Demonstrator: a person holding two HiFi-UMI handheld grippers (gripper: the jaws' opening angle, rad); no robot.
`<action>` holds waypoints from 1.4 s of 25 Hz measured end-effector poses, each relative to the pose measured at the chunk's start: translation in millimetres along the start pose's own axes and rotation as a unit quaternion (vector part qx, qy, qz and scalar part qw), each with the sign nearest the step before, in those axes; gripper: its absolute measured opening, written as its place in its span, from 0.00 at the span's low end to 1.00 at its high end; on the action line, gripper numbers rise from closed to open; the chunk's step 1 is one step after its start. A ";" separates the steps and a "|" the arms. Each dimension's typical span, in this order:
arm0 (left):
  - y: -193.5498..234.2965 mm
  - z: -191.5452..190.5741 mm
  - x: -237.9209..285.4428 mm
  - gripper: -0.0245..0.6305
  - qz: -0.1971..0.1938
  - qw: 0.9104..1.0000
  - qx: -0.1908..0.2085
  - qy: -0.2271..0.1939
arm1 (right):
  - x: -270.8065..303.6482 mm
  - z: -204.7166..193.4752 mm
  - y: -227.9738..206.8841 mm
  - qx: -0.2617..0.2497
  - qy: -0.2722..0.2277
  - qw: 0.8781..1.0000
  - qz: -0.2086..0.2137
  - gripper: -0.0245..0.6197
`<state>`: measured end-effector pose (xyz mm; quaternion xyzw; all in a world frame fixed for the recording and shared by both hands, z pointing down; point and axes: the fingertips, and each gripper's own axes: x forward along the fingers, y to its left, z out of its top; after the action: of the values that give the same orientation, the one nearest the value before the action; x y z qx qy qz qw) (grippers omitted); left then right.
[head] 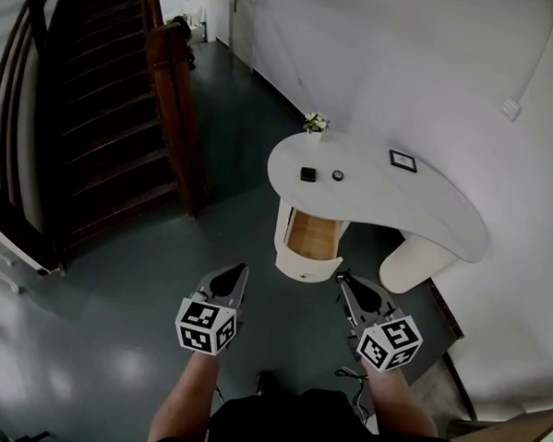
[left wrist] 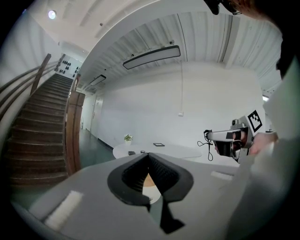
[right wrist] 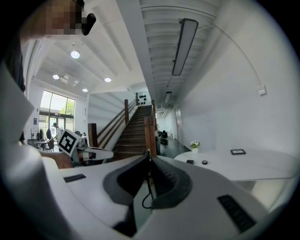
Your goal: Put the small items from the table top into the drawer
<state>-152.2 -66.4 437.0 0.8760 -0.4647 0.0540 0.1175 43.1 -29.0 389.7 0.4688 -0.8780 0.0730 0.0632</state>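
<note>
The left gripper and right gripper are clenched empty, apart from the table, its open drawer below two small items.

Holds the left gripper forward and low, jaws pressed together at the tips, nothing between them. Carries the left cube just behind those jaws, with the bare left forearm trailing behind that. Holds the right gripper alongside, apart from the left jaws, tips likewise touching and empty, with the right cube and right forearm behind.
</note>
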 end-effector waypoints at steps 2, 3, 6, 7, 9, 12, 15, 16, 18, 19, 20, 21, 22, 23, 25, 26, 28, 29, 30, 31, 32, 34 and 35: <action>5.2 1.6 -3.4 0.05 -0.001 1.000 -0.003 -0.005 | 4.2 2.1 4.4 -0.003 0.002 1.000 -0.001 0.08; 6.6 1.6 -4.6 0.05 -0.002 1.000 -0.005 -0.006 | 5.6 2.9 5.6 -0.004 0.003 1.000 -0.002 0.08; 11.0 -0.7 -6.2 0.05 -0.005 1.000 -0.009 -0.006 | 10.0 4.7 8.2 -0.007 0.006 1.000 -0.002 0.08; 13.1 -1.3 -6.7 0.05 -0.005 1.000 -0.011 -0.005 | 11.5 5.5 9.5 -0.008 0.007 1.000 -0.002 0.08; 16.2 -1.5 -7.7 0.05 -0.005 1.000 -0.014 -0.005 | 14.5 7.4 11.3 -0.010 0.007 1.000 -0.001 0.08; 17.8 -1.1 -6.1 0.05 -0.006 1.000 -0.013 -0.005 | 19.0 8.7 6.8 -0.011 0.005 1.000 -0.002 0.08; 20.0 0.3 -2.0 0.05 -0.004 1.000 -0.011 -0.004 | 24.6 11.2 0.1 -0.009 0.001 1.000 -0.002 0.08; 21.0 1.0 0.1 0.05 -0.003 1.000 -0.010 -0.004 | 26.9 12.0 -1.4 -0.008 0.000 1.000 -0.001 0.08; 23.1 2.3 5.6 0.05 -0.002 1.000 -0.009 -0.003 | 32.1 11.9 -4.9 -0.007 -0.001 1.000 0.003 0.08; 23.9 2.8 9.2 0.05 -0.001 1.000 -0.009 -0.002 | 34.7 10.8 -7.9 -0.006 -0.001 1.000 0.005 0.08; 24.3 3.1 13.8 0.05 0.000 1.000 -0.009 -0.002 | 37.1 9.4 -12.1 -0.003 0.000 1.000 0.005 0.08; 24.6 3.2 19.2 0.05 0.000 1.000 -0.009 0.000 | 39.5 8.1 -17.0 -0.001 0.001 1.000 0.005 0.08; 24.5 3.2 25.3 0.05 0.000 1.000 -0.010 0.001 | 41.9 7.3 -22.5 0.001 0.002 1.000 0.005 0.08; 24.3 3.1 32.1 0.05 -0.001 1.000 -0.009 0.004 | 44.3 6.7 -28.4 0.003 0.002 1.000 0.004 0.08; 23.7 2.1 48.1 0.05 -0.002 1.000 -0.009 0.009 | 50.2 4.7 -42.4 0.006 0.005 1.000 0.004 0.08; 23.5 0.8 57.4 0.05 -0.003 1.000 -0.010 0.012 | 53.8 2.4 -50.8 0.008 0.007 1.000 0.004 0.08; 22.8 -2.9 77.7 0.05 -0.003 1.000 -0.015 0.020 | 61.5 -4.3 -69.4 0.016 0.013 1.000 0.004 0.08; 22.0 -4.5 88.1 0.05 -0.003 1.000 -0.017 0.024 | 65.6 -7.9 -79.2 0.020 0.016 1.000 0.005 0.08; 21.2 -5.5 98.3 0.05 -0.004 0.999 -0.018 0.028 | 70.1 -11.1 -89.0 0.024 0.019 1.000 0.006 0.08; 20.5 -5.7 108.2 0.05 -0.003 0.999 -0.018 0.033 | 74.9 -13.6 -98.7 0.028 0.022 0.999 0.008 0.08; 20.2 -5.2 118.0 0.05 -0.001 0.999 -0.018 0.037 | 79.9 -15.3 -108.4 0.031 0.024 0.999 0.010 0.08; 20.4 -3.2 137.9 0.05 0.004 0.999 -0.014 0.046 | 90.4 -17.3 -128.2 0.039 0.026 0.999 0.017 0.08; 20.3 -1.8 148.4 0.05 0.008 0.999 -0.011 0.051 | 95.8 -18.2 -138.5 0.043 0.026 0.999 0.020 0.08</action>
<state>-85.5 -195.8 472.2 0.8672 -0.4654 0.0944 0.1497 106.2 -179.7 434.2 0.4513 -0.8813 0.1239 0.0649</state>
